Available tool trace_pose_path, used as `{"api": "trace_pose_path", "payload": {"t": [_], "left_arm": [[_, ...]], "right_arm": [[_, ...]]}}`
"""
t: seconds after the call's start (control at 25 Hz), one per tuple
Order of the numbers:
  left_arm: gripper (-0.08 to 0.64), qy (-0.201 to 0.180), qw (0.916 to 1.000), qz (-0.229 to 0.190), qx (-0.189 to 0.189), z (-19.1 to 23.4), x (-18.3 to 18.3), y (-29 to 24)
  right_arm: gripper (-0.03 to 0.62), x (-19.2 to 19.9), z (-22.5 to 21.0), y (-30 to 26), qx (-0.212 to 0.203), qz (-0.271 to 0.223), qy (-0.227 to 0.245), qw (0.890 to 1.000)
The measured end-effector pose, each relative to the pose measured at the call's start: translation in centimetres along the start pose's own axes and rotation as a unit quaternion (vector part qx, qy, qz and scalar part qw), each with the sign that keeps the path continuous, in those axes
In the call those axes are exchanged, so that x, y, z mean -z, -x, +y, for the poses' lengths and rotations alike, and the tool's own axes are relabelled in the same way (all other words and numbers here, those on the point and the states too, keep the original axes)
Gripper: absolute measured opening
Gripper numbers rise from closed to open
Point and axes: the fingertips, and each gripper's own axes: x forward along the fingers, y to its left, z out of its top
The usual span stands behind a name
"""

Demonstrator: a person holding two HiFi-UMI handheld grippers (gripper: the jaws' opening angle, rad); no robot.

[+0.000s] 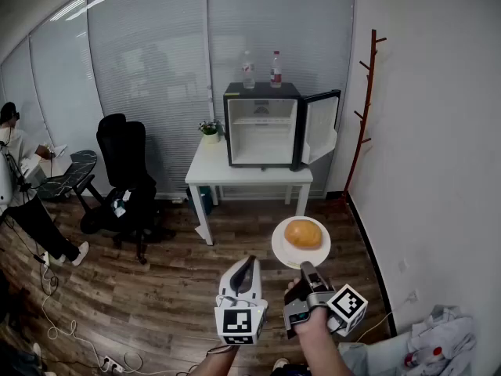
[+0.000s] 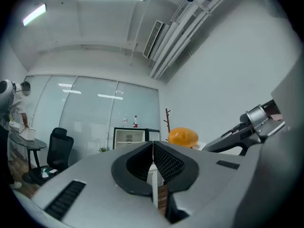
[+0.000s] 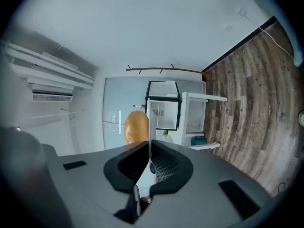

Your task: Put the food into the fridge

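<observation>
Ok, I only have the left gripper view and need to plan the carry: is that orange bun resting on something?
Observer: Yes, the bun lies on a white plate, and the right hand-held gripper is shut on the plate's rim.
Operator: Is the fridge ready?
Observer: The fridge stands on a white table, its door swung open on the head view's right side.

L tongs (image 1: 249, 262) & R tongs (image 1: 306, 268): grey shells, blk mesh pads (image 2: 167, 162), white cubes (image 1: 239, 325) w/ sq markers.
</observation>
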Motion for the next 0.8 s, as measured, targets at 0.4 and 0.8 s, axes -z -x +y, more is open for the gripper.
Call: {"api": "trace_pose_path", "payload": {"t": [0.4, 0.8], "left_arm": [[0.028, 0.005, 1.0, -0.001, -0.005, -0.1, -0.6, 1.7], [0.028, 0.004, 0.9999, 0.004, -0.012, -1.8, 0.3, -1.3]], "right_arm": [[0.037, 1.1, 0.2, 1.7, -0.008, -0.005, -0.006, 1.0], [0.037, -2.5, -0.3, 0.2, -0.014, -0.007, 0.01, 1.0]]}}
